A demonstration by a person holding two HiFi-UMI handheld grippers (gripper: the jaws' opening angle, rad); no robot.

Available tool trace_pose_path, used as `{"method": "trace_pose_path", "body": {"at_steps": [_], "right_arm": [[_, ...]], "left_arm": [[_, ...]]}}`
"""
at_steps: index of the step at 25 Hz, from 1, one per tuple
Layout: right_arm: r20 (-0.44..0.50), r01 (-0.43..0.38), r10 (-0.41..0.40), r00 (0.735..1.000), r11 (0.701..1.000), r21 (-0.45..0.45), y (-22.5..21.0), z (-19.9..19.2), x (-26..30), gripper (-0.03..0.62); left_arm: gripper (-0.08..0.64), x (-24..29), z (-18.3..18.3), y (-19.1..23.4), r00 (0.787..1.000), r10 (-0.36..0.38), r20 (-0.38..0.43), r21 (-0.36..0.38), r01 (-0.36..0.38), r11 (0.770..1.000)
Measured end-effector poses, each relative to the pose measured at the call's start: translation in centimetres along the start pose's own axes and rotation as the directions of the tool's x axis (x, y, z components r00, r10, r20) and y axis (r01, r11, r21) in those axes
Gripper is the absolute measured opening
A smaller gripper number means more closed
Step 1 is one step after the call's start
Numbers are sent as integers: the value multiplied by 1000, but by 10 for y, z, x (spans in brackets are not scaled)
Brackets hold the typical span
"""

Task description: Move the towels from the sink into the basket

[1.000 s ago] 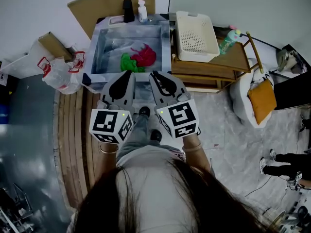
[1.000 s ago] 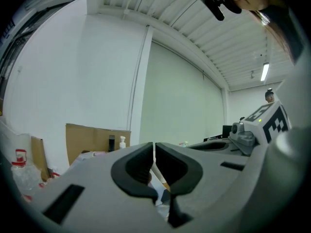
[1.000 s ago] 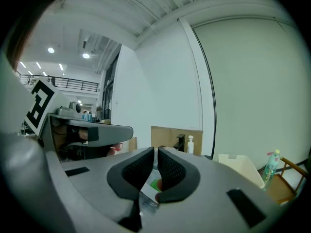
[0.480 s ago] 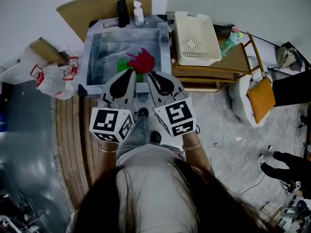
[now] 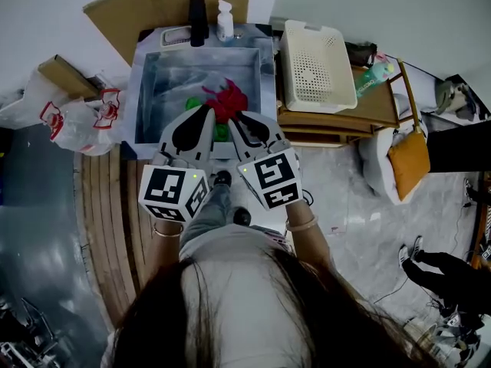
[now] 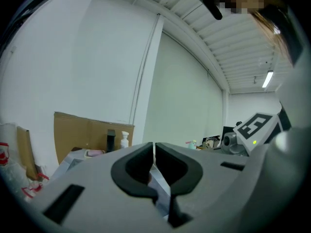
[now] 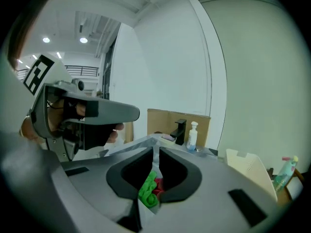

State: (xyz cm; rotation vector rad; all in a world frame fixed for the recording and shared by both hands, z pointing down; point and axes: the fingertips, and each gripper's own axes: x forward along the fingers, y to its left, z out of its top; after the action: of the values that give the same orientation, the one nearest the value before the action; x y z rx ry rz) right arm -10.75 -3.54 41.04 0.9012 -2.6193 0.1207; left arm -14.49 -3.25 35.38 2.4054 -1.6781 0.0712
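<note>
A red towel [image 5: 228,96] and a green towel [image 5: 192,103] lie bunched in the grey sink [image 5: 153,90]. The white perforated basket [image 5: 314,64] stands empty on a wooden shelf unit to the sink's right. My left gripper [image 5: 206,112] and right gripper [image 5: 237,118] sit side by side over the sink's front edge, tips close above the towels and hiding part of the green one. Both have their jaws shut with nothing between them. In the right gripper view the green towel [image 7: 147,188] and red towel [image 7: 158,185] show beyond the right gripper [image 7: 156,152]. The left gripper [image 6: 154,147] points toward the far wall.
A black faucet [image 5: 197,10] and a white soap bottle [image 5: 225,18] stand on the sink's back rim, with cardboard [image 5: 146,6] behind. A plastic bag [image 5: 84,121] lies left of the sink. A green bottle [image 5: 372,76] sits beside the basket, and an orange-cushioned chair [image 5: 406,159] is further right.
Both grippers have moved forward together toward the sink; their tips now reach past its front edge and over the towels. Both stay shut.
</note>
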Motion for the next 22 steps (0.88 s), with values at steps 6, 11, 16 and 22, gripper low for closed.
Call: {"method": "trace_pose_path", "body": {"at_steps": [6, 11, 16, 22], "right_arm": [[-94, -21, 19, 995, 1000, -19, -6, -23, 38, 65], [-172, -36, 30, 985, 999, -29, -15, -43, 70, 97], [-269, -47, 35, 963, 998, -38, -27, -69, 98, 126], [-373, -73, 55, 926, 997, -33, -36, -105, 132, 165]], "left_arm": [[9, 20, -1, 23, 1000, -20, -10, -13, 20, 1000], [9, 37, -3, 38, 999, -42, -24, -25, 41, 999], [9, 53, -6, 52, 998, -56, -36, -34, 54, 998], [9, 71, -9, 66, 996, -67, -53, -42, 64, 997]]}}
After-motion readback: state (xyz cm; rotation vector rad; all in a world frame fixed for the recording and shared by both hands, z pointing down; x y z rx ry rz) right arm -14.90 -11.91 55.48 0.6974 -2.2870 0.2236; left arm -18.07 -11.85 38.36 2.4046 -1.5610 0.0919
